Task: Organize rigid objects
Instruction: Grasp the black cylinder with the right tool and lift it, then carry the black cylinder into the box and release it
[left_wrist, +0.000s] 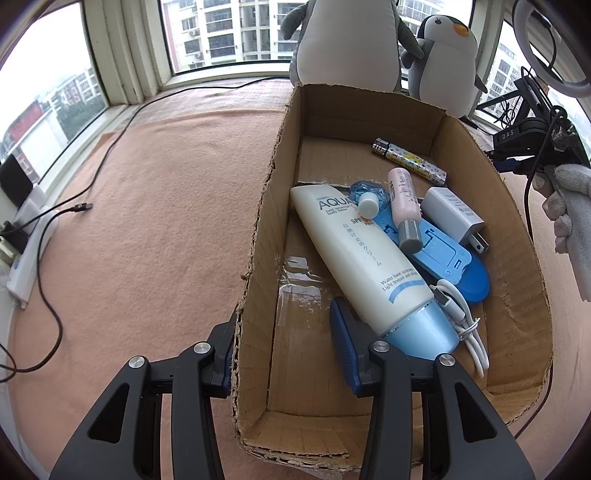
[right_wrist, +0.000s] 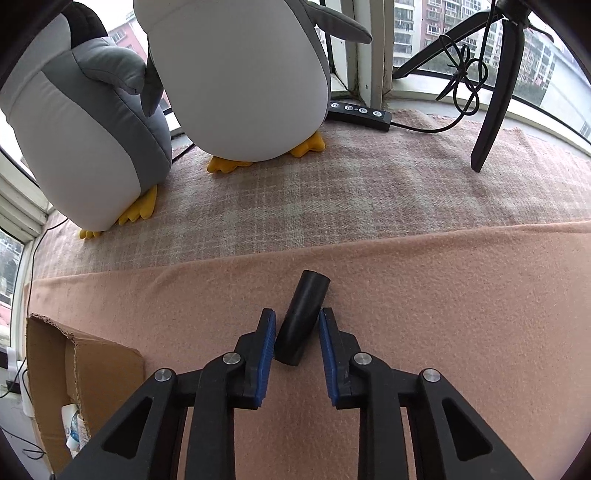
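Note:
A torn cardboard box (left_wrist: 517, 236) lies on the pink blanket (left_wrist: 159, 206). Inside it are a white sunscreen tube (left_wrist: 354, 251) with a light blue cap, a small pink bottle (left_wrist: 404, 199), a white charger plug (left_wrist: 452, 214), a blue phone stand (left_wrist: 443, 258), a patterned lighter (left_wrist: 410, 160) and a coiled white cable (left_wrist: 461, 317). My left gripper (left_wrist: 284, 325) is open and straddles the box's left wall, one finger outside and one inside beside the tube's cap. A black cylinder (right_wrist: 304, 317) lies on the blanket between the pads of my open right gripper (right_wrist: 297, 312).
Two plush penguins (right_wrist: 236, 74) stand at the window behind the box (right_wrist: 85, 369). A tripod leg (right_wrist: 495, 103) and a black controller (right_wrist: 360, 114) sit at the far right. A black cable (left_wrist: 74, 208) and a white power strip (left_wrist: 26, 258) lie to the left. A gloved hand (left_wrist: 569, 206) shows at the right edge.

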